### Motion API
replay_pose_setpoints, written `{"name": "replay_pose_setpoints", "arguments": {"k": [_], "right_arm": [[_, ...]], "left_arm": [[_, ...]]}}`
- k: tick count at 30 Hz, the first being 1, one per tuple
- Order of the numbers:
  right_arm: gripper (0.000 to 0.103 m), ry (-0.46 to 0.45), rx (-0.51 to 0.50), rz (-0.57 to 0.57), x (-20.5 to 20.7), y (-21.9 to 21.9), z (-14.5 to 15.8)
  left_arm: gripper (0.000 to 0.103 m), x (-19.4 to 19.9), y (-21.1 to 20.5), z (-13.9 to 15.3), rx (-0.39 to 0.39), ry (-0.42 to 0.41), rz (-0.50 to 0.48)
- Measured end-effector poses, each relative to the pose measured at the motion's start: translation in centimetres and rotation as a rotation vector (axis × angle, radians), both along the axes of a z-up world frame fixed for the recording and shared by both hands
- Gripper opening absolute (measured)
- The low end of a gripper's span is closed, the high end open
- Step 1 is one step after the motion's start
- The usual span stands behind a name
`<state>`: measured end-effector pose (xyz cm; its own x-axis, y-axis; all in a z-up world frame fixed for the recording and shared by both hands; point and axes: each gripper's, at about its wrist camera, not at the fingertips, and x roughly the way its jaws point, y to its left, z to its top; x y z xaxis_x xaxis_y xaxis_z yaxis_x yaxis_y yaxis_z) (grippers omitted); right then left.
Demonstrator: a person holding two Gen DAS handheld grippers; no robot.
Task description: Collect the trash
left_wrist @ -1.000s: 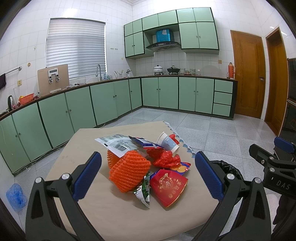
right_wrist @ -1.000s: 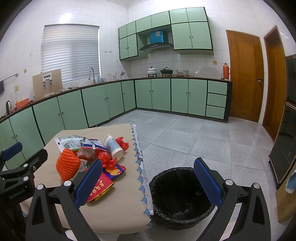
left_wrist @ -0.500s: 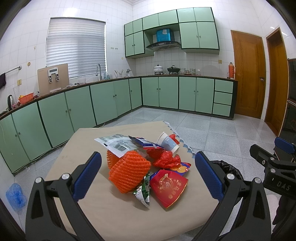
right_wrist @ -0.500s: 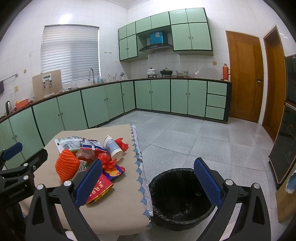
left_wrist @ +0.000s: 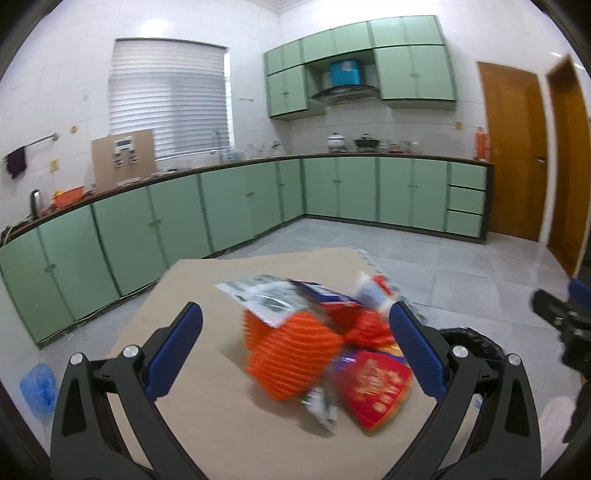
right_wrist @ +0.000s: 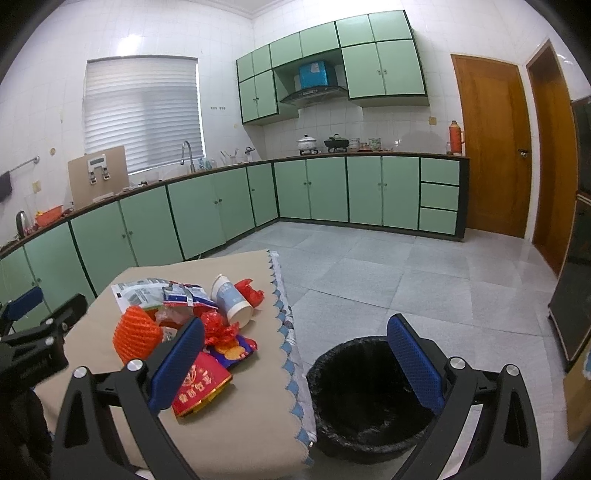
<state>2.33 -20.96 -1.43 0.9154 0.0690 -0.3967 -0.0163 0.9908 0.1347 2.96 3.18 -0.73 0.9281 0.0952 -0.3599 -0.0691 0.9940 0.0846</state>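
Both tongs wide, nothing held: left tongs [left_wrist: 295, 347] over the orange foam net [left_wrist: 291, 354], right tongs [right_wrist: 295, 354] near the bin [right_wrist: 369, 398]. Step, as I judge it: first pick off the desk [right_wrist: 236, 435]. Next: lower left, close on the net.

Green cabinets [right_wrist: 207, 218], white tiled walls [right_wrist: 155, 33], grey floor [right_wrist: 369, 266]

The left hand-held gripper [left_wrist: 295, 345] now sits closer over the trash pile [left_wrist: 317, 343], which fills more of its view and is blurred by motion. The orange foam net [left_wrist: 291, 354] lies between its wide-spread fingers. The right wrist view shifts only slightly.
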Motion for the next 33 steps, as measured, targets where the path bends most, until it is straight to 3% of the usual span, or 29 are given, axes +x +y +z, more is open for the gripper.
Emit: {"name": "replay_pose_setpoints", "arguments": {"k": [6,20,26,28,30,31,33], "right_arm": [[0.091,-0.003,0.037,0.061,3.6,1.2,-0.6],[0.085,0.063,-0.053,0.107,6.2,5.0,-4.5],[0.085,0.072,-0.071,0.11,6.7,5.5,-5.3],[0.085,0.083,-0.071,0.116,6.9,5.6,-5.7],[0.085,0.089,-0.076,0.122,7.0,5.8,-6.0],[0.085,0.089,-0.08,0.124,7.1,5.9,-6.0],[0.085,0.091,-0.083,0.125,7.1,6.0,-6.2]], "left_arm": [[0.098,2.8,3.7,-1.0,-0.005,0.033,0.087],[0.098,5.5,5.0,-6.7,-0.05,0.146,0.021],[0.097,6.7,4.5,-7.5,-0.038,0.136,-0.022],[0.09,7.2,4.3,-7.8,-0.039,0.147,-0.04],[0.064,7.7,4.2,-8.4,-0.061,0.17,-0.078],[0.059,7.9,4.2,-8.6,-0.075,0.184,-0.094],[0.04,8.0,4.2,-8.9,-0.113,0.202,-0.133]]}}
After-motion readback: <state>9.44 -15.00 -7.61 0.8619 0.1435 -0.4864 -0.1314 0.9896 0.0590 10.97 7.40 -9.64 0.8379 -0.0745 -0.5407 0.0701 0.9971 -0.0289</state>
